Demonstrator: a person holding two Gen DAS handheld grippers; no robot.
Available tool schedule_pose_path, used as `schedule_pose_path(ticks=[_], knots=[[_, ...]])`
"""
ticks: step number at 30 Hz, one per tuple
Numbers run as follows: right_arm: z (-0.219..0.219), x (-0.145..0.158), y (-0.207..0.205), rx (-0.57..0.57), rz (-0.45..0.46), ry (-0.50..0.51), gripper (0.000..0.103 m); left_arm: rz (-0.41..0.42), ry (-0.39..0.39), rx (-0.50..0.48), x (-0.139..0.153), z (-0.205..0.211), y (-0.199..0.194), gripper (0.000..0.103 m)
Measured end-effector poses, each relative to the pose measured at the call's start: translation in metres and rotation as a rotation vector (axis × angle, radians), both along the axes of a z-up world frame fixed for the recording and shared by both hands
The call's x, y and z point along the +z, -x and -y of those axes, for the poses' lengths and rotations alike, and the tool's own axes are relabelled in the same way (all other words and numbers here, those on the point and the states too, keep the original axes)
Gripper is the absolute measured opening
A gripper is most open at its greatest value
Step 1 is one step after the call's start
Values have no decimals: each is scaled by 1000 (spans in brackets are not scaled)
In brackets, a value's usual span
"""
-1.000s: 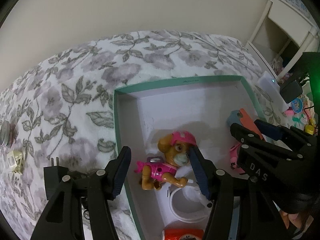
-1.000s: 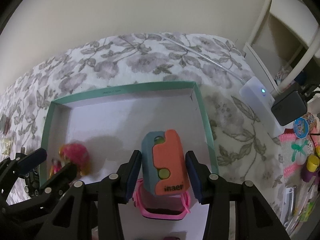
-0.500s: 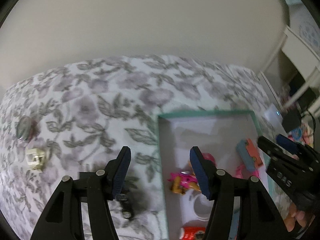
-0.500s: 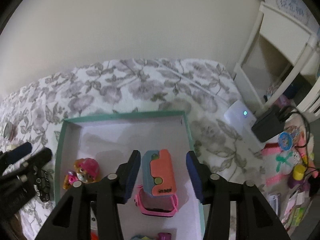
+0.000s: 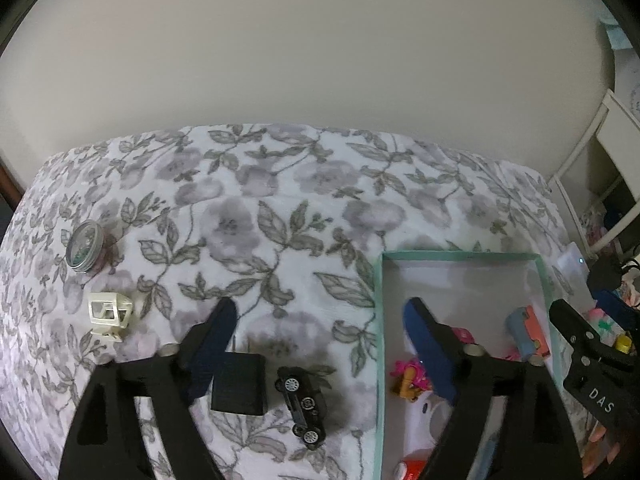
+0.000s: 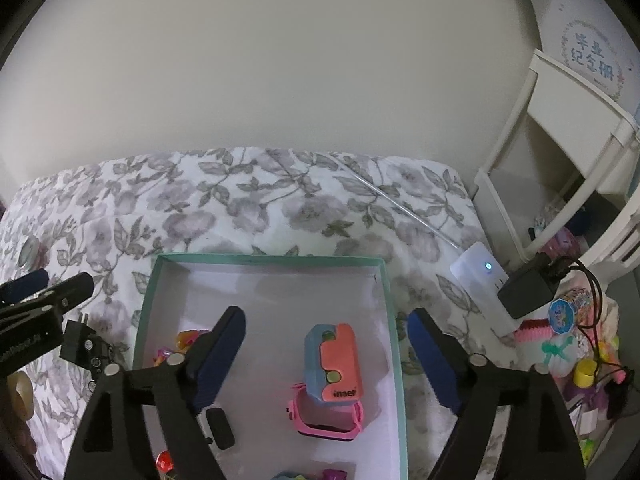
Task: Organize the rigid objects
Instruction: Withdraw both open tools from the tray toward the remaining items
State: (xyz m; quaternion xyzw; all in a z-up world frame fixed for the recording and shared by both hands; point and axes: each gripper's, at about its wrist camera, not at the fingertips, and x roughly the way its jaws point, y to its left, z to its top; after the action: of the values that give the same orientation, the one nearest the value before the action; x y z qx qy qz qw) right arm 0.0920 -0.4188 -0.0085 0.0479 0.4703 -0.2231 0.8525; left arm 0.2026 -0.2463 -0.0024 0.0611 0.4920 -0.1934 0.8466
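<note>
A teal-rimmed white box (image 5: 378,320) (image 6: 272,257) lies on the floral bedspread. Inside it are an orange-and-blue toy block (image 6: 333,363) (image 5: 527,330) on a pink watch (image 6: 326,420), and a pink puppy figure (image 5: 410,378) (image 6: 184,340). My left gripper (image 5: 320,320) is open and empty above the bedspread left of the box. Below it lie a black plug adapter (image 5: 239,382) and a black toy car (image 5: 303,406). My right gripper (image 6: 326,336) is open and empty above the box, wide around the block.
On the bedspread at left are a round metal tin (image 5: 85,245) and a cream plastic piece (image 5: 109,314). A white power strip (image 6: 482,280) with a black charger (image 6: 528,290) sits at the bed's right edge, next to a white shelf (image 6: 560,160) and small toys.
Both grippers have risen and pulled back. The left one swung left, off the puppy figure, over the bedspread. The right one opened off the block, which stays in the box.
</note>
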Motion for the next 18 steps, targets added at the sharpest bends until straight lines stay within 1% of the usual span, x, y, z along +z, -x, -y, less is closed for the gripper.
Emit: schedule_pose_path(ticks=[4,5,6,7,8,9,13,18], knots=[[-3,-5,-3,15,-16,11,88,8,-3,8,0,-3,-1,90],[-4,-6,-3,17,-17,10,90,10,-6,12,0,-3,-1,90],[-4,-7,-3,17,-17,9,100,12,-9,17,0,-4,-2,90],[-5,-8,-4,19,-18,10,103,14,-13,21,-1,-5,-2,92],[-6,-8,-5,26,-18,13,103,13,-15,25,-2,-7,-4,98],[-8,-9,-6,33,-21,15,103,13,-14,29,-2,-8,-4,99],[-16,-12,-11,56,-25,18,103,14,-15,49,-3,-16,-9,99],[-30,-12,-17,90,-10,-1,103,12,-22,78,-3,-33,-15,99]])
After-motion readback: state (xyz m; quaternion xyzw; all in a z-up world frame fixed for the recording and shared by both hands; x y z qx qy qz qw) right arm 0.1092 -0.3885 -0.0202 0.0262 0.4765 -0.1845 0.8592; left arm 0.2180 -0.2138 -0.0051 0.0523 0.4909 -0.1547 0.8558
